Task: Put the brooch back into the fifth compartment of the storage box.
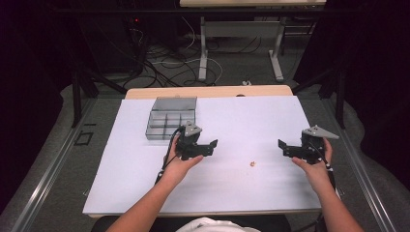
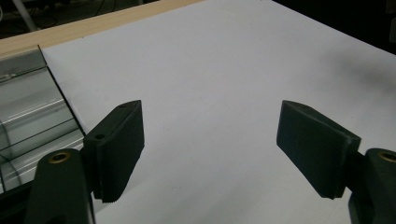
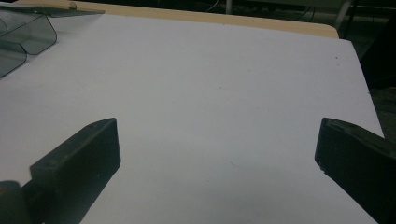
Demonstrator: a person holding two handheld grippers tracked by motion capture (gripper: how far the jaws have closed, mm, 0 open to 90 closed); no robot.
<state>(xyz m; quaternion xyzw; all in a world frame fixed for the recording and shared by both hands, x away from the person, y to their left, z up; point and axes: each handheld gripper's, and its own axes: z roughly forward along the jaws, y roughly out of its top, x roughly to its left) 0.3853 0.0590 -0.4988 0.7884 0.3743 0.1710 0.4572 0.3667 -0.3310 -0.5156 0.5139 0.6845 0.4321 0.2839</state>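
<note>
My left gripper (image 1: 208,148) hovers over the white sheet (image 1: 232,125) just in front of a grey compartment box (image 1: 171,118), held in a hand. Its jaws stand open with nothing between them, and in the left gripper view the gripper (image 2: 210,149) has its black pads (image 2: 119,149) wide apart over bare sheet. My right gripper (image 1: 286,149) is at the right side of the sheet, pointing inward. The right gripper (image 3: 217,163) is also open and holds nothing. A small tan object (image 1: 252,164) lies on the sheet between the two grippers.
The clear grey box (image 2: 28,116) lies to the left of the left jaws and shows far off at the top left in the right gripper view (image 3: 23,32). A wooden table edge (image 1: 208,92) runs along the back. Cables and table legs are on the floor beyond.
</note>
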